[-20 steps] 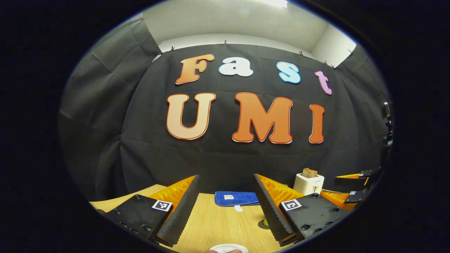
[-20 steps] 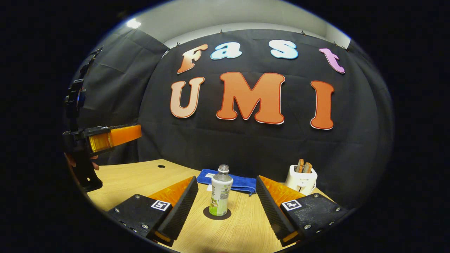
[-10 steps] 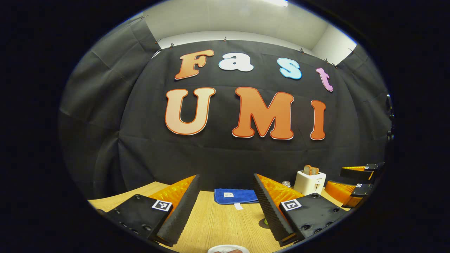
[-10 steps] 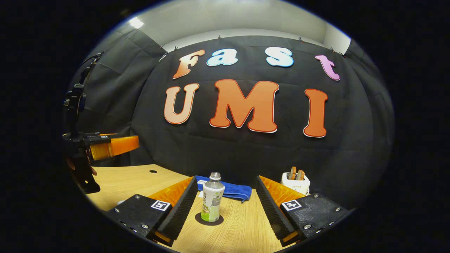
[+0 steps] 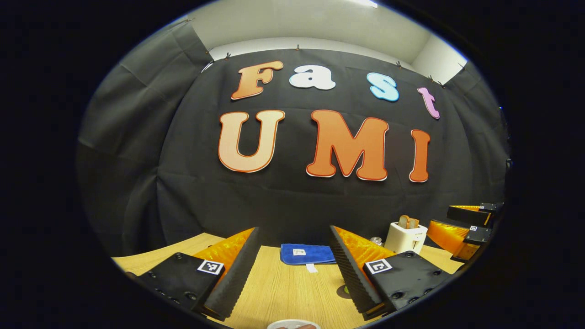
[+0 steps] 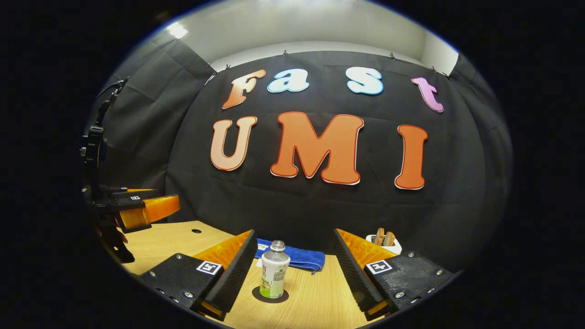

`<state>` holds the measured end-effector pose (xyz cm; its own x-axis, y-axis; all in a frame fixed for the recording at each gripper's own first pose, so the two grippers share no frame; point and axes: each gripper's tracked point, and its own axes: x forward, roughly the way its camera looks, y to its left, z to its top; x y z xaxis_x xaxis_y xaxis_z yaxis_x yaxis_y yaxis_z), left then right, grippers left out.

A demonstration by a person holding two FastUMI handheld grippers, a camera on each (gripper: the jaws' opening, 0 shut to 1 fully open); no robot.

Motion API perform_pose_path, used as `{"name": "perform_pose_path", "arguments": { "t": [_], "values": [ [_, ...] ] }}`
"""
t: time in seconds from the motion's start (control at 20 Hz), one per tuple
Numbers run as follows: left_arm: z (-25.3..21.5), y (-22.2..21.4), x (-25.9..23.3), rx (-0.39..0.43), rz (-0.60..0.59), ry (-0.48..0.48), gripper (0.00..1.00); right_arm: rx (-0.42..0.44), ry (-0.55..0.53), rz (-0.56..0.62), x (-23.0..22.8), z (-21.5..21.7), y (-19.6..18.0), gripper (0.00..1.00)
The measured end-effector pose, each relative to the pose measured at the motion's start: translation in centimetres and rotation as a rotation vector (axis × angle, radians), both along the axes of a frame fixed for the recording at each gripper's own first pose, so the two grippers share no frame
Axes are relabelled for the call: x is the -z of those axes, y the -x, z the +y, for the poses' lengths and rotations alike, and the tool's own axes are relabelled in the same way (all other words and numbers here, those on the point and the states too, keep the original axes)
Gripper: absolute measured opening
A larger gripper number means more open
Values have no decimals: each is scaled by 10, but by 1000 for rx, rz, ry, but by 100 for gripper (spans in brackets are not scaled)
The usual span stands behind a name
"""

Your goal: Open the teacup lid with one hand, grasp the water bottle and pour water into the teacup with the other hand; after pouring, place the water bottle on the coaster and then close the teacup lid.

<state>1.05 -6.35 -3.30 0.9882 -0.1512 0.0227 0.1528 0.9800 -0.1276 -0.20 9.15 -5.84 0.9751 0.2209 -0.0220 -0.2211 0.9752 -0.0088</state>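
Note:
The water bottle [image 6: 274,270], clear with a white and green label and no cap, stands upright on a dark round coaster [image 6: 270,295]. My right gripper [image 6: 294,230] is open, its fingers either side of the bottle and short of it, nothing touching. My left gripper [image 5: 293,230] is open over bare table. A white round rim of the teacup [image 5: 293,325] peeks in at the bottom edge below it, mostly hidden. In the left gripper view the bottle's neck [image 5: 375,240] shows behind my right-hand finger. The left gripper [image 6: 146,206] appears at the far left, held by a hand [image 6: 119,234].
A folded blue cloth [image 6: 295,257] lies at the back of the wooden table [image 6: 315,301]. A white toaster [image 5: 404,237] with bread slices stands back right. The right gripper [image 5: 462,225] hangs at the right edge. A small hole [image 6: 195,231] marks the table's left part.
The bottle has slid lower and grown smaller in the right gripper view as that gripper drew back. The teacup rim has sunk toward the left gripper view's bottom edge. Both grippers stayed open.

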Motion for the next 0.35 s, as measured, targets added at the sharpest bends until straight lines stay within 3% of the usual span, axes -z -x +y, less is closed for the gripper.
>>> {"name": "perform_pose_path", "arguments": {
  "t": [0.35],
  "values": [
    [-19, 16, -34, 61, -67, -11, 94, 4, 46, -10, -6, -7, 17, 99]
  ]
}}
